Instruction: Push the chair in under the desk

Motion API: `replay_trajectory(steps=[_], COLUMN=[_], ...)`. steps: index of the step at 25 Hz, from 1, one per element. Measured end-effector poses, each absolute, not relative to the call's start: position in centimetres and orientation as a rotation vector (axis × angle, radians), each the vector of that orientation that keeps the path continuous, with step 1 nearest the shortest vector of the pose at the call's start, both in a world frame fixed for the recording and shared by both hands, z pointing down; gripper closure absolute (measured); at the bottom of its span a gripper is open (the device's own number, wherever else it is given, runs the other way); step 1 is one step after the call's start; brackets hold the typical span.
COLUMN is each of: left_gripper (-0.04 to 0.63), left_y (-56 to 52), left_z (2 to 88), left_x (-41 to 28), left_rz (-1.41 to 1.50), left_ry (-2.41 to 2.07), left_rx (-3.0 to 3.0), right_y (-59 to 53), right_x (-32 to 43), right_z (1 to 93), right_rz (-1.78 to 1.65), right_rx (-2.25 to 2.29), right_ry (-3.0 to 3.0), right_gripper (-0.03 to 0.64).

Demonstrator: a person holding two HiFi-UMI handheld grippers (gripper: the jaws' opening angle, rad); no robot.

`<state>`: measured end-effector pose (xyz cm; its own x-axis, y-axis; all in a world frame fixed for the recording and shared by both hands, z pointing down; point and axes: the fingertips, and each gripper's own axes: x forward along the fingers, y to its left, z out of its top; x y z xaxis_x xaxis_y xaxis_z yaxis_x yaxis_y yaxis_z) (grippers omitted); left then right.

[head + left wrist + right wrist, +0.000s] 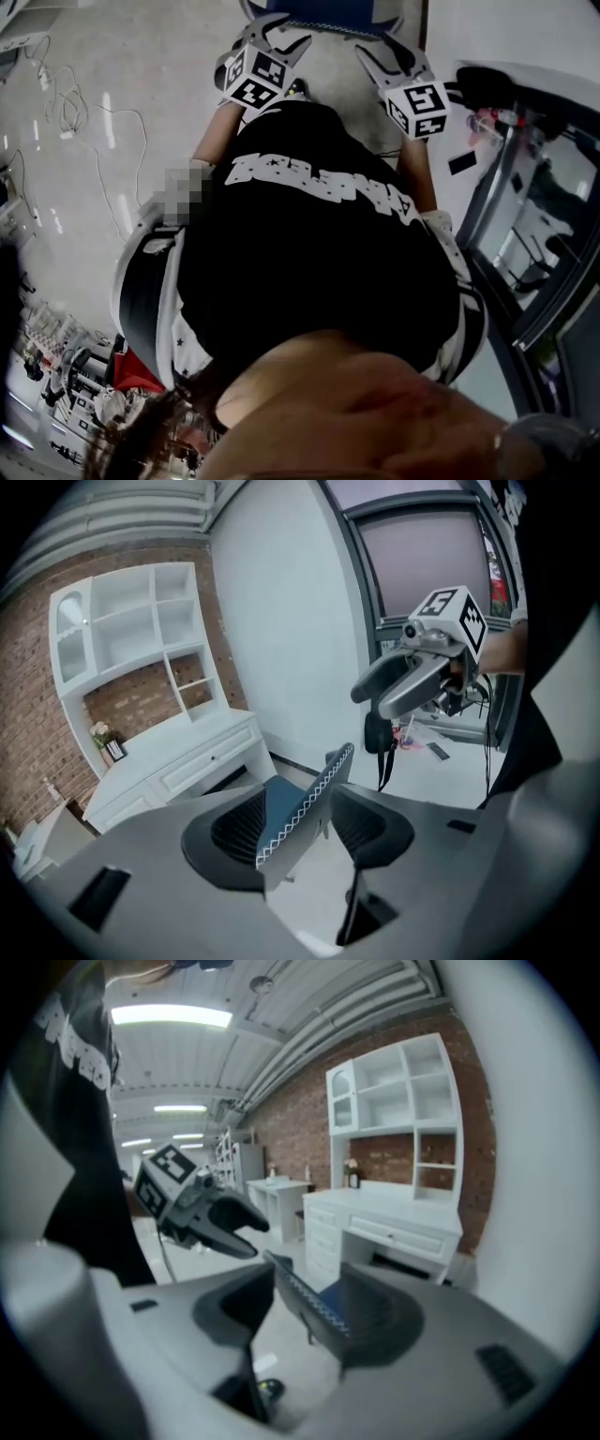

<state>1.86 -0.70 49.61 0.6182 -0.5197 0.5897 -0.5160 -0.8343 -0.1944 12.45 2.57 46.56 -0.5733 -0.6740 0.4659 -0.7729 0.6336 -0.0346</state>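
The chair point(305, 803) has a blue seat and a grey back with zigzag stitching along its top edge. It stands a short way out from the white desk point(178, 752), facing it. The back's top edge lies between the jaws of my left gripper point(300, 832), which are open, with a gap on each side. My right gripper point(305, 1312) is also open around the same edge of the chair point(309, 1307), farther along. In the head view both grippers, left point(286, 33) and right point(384, 47), reach over the chair point(337, 14) past the person's black shirt.
A white shelf hutch point(141, 621) sits on the desk against a brick wall. Cables point(84, 112) trail over the floor to the left. A dark-framed glass door point(525, 216) stands to the right. Another white desk point(277, 1190) is farther back.
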Motion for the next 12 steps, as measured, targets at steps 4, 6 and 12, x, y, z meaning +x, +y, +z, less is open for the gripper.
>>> replay_trajectory(steps=[4,6,12], left_gripper=[0.336,0.327,0.327], left_y=[-1.9,-2.5,-3.4], left_z=[52.6,53.5,56.3], left_x=[1.5,1.4,1.9], left_rz=[-1.204,-1.252,-1.358], left_ry=[0.832,0.8,0.684], left_rx=[-2.687,-2.645,-2.519], right_y=[1.2,0.6,-0.6], right_x=[11.9,11.7,12.0], right_z=[49.5,50.8,54.8], right_rz=[0.281,0.246,0.148], right_rx=[1.042,0.994,0.887], right_ry=[-2.362,-2.293,-2.13], right_gripper=[0.392,0.388,0.387])
